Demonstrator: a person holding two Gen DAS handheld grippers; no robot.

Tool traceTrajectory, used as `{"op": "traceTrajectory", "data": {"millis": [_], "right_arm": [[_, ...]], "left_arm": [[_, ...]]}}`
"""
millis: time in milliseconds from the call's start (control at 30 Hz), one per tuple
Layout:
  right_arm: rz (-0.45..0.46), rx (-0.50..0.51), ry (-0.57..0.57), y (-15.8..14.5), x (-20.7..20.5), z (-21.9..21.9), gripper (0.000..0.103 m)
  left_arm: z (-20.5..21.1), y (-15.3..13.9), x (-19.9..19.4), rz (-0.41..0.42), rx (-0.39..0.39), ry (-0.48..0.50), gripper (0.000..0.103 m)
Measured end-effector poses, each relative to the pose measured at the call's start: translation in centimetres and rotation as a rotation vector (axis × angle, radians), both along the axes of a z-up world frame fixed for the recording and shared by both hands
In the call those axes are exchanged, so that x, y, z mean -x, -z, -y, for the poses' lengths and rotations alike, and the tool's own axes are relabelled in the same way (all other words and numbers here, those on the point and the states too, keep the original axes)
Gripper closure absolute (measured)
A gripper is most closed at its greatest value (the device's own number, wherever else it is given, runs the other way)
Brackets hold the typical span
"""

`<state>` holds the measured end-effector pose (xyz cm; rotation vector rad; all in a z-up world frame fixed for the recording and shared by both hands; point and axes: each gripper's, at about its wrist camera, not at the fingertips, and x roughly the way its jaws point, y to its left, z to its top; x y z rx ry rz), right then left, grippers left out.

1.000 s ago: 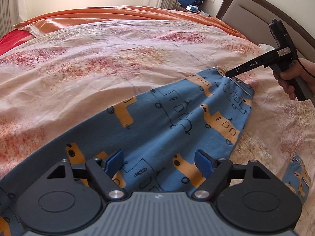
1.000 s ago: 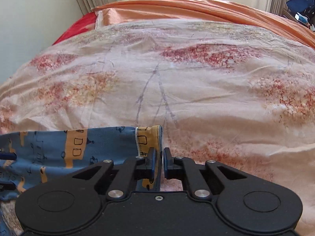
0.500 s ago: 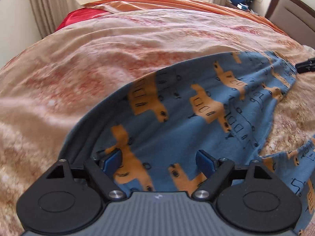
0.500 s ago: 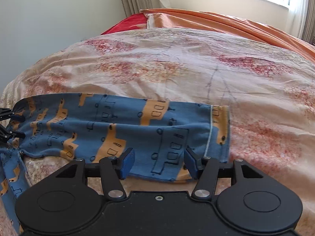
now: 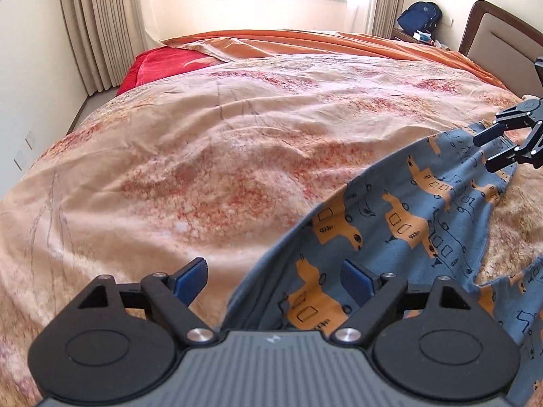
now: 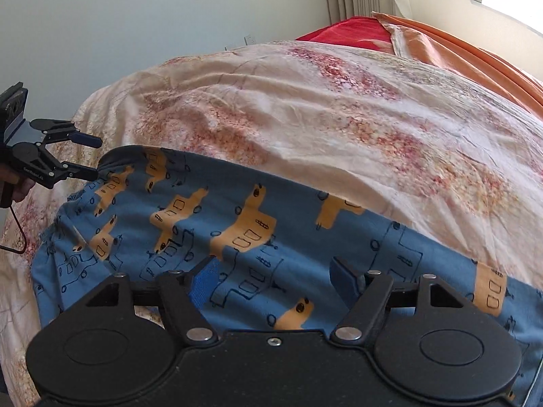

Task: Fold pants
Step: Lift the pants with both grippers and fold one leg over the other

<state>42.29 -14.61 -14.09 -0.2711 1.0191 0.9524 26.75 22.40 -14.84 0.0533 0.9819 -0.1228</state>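
Pants: blue cotton pants with orange llama print [image 6: 258,224] lie spread flat on the peach floral duvet [image 5: 210,156].
Left gripper [image 5: 274,276]: fingers wide apart, holding nothing, at the pants' one end.
Right gripper [image 6: 276,276]: fingers wide apart, empty, over the pants' other end.
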Motion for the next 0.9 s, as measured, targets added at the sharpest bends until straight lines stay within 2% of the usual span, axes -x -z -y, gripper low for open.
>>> {"op": "traceTrajectory", "data": {"millis": [167, 300, 333, 433, 500, 533, 600, 667, 767, 833, 900], "right_arm": [[0.063, 0.051, -0.006, -0.2, -1.7, -1.3, 0.026], [0.077, 0.071, -0.024, 0.1, -2.6, -1.3, 0.026], [0.084, 0.085, -0.040, 0.3, -2.7, -1.4, 0.025], [0.094, 0.127, -0.114, 1.4, -3.1, -2.2, 0.022], [0.149, 0.156, -0.162, 1.7, -3.2, -3.0, 0.023], [0.172, 0.161, -0.186, 1.8, -3.4, -3.4, 0.023], [0.193, 0.156, -0.237, 1.8, -4.1, -4.2, 0.023], [0.197, 0.162, -0.302, 1.8, -4.8, -5.1, 0.024], [0.220, 0.229, -0.419, 2.5, -5.2, -6.6, 0.030], [0.234, 0.282, -0.489, 3.0, -5.4, -7.3, 0.046], [0.237, 0.323, -0.530, 3.5, -5.5, -7.8, 0.049]], "left_arm": [[-1.3, 0.6, -3.0, -0.028, 0.030, 0.094, 0.028], [-0.9, 1.1, -4.1, -0.077, 0.044, 0.168, 0.049], [-0.6, 1.4, -4.1, -0.086, 0.033, 0.176, 0.051], [-0.1, 2.0, -3.8, -0.090, 0.030, 0.187, 0.067], [0.3, 2.1, -3.3, -0.076, 0.033, 0.199, 0.094], [0.5, 2.1, -3.0, -0.061, 0.015, 0.211, 0.098], [1.0, 2.0, -2.2, -0.036, -0.013, 0.230, 0.101], [1.2, 1.7, -1.3, -0.018, 0.003, 0.248, 0.102], [1.5, 1.0, -0.2, 0.009, 0.008, 0.272, 0.102], [1.6, 0.6, 0.5, 0.032, 0.009, 0.283, 0.102], [1.5, 0.4, 1.0, 0.042, 0.025, 0.286, 0.102]]}}
